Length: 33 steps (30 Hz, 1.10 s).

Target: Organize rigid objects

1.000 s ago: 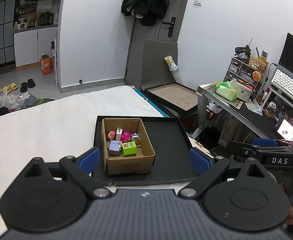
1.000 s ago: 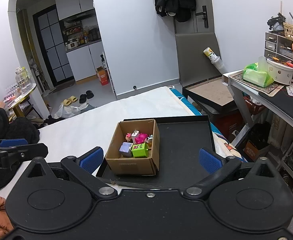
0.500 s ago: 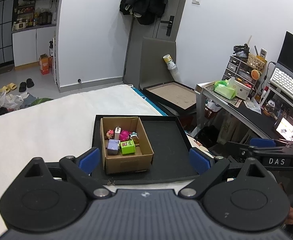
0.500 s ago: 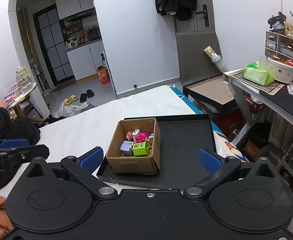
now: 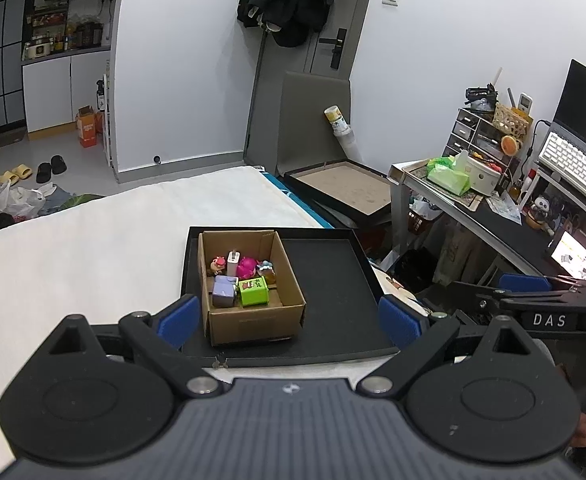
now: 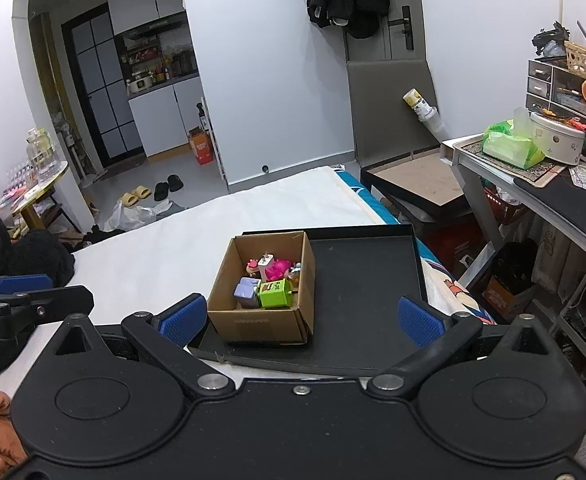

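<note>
On the bed point(image 5: 93, 248), at its right edge, lies a black tray point(image 5: 333, 280); a box point(image 5: 253, 320) sits on the tray's left half, with the green cube point(image 5: 254, 291), purple cube point(image 5: 225, 290) and small toys inside. Left gripper point(image 5: 289, 318) and right gripper point(image 6: 299, 314) hover near, fingers wide, empty.

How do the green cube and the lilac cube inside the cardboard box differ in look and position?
The green cube is bright green with printed markings on top; the lilac cube is pale purple and looks plain. In the left wrist view the green cube lies right of the lilac cube, nearer the middle of the cardboard box; the lilac cube is by its left wall. Both are small blocks, side by side at the near end.
</note>
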Tool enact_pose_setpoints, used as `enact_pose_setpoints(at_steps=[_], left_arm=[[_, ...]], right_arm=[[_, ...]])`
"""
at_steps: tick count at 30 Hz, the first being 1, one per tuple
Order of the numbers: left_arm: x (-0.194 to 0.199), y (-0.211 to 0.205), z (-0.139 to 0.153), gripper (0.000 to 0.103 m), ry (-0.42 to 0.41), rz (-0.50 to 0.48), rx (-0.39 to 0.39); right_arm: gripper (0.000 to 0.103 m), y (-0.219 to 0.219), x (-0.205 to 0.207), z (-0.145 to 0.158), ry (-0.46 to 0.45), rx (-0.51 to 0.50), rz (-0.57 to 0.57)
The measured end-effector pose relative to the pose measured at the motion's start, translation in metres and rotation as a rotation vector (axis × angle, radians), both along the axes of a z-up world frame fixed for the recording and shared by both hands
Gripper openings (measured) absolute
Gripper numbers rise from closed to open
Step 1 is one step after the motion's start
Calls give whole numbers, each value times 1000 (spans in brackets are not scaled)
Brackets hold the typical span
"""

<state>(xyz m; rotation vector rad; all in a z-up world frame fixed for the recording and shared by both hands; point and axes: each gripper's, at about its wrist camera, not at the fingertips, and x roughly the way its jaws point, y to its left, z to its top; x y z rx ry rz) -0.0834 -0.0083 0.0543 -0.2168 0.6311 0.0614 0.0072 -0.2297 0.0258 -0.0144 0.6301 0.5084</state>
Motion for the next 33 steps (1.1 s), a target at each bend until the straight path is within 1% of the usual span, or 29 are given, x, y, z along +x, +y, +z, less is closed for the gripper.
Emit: enact_pose_setpoints(at_steps=[22,33], left_arm=[[0,1,-3,96,7,6,-7],[-1,-4,-7,96,0,-7,-5]], right_arm=[[103,-1,2,-2,10,-3,-5],[103,-2,3,-4,11,-2,-3]])
